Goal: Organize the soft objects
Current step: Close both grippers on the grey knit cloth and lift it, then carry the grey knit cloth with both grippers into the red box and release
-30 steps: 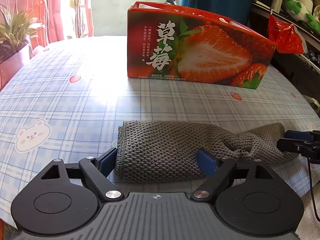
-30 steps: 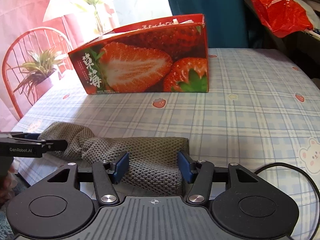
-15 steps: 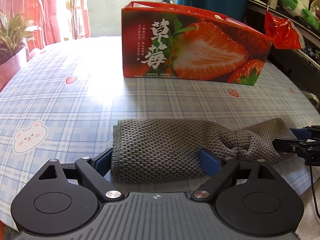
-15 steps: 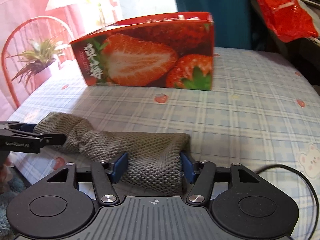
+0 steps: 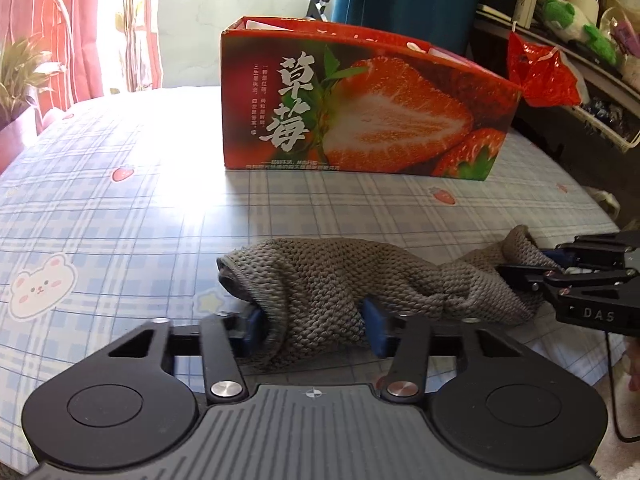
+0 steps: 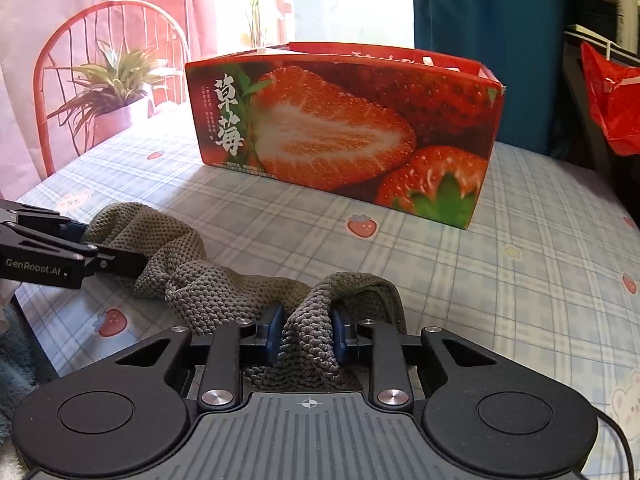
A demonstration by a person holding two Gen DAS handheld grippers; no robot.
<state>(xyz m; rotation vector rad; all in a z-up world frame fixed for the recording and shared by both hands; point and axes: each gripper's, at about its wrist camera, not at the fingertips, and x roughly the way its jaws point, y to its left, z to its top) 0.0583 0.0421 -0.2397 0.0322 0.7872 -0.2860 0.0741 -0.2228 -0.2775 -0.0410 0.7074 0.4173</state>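
Your left gripper (image 5: pixel 314 330) and right gripper (image 6: pixel 306 334) each have jaws closing, pinching opposite ends of the grey knitted cloth (image 5: pixel 340 280) on the bench (image 5: pixel 120 208).

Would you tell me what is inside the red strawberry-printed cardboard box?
The red strawberry-printed cardboard box is open-topped; only a pale edge of something shows above its rim. The front wall hides the rest, so its contents cannot be told.

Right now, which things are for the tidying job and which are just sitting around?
For the job:
- grey cloth
- left gripper, closing on one end of the cloth
- right gripper, closing on the other end
- strawberry box, open on top, probably where the cloth goes

Just sitting around:
- potted plant
- red chair
- red bag
- green plush
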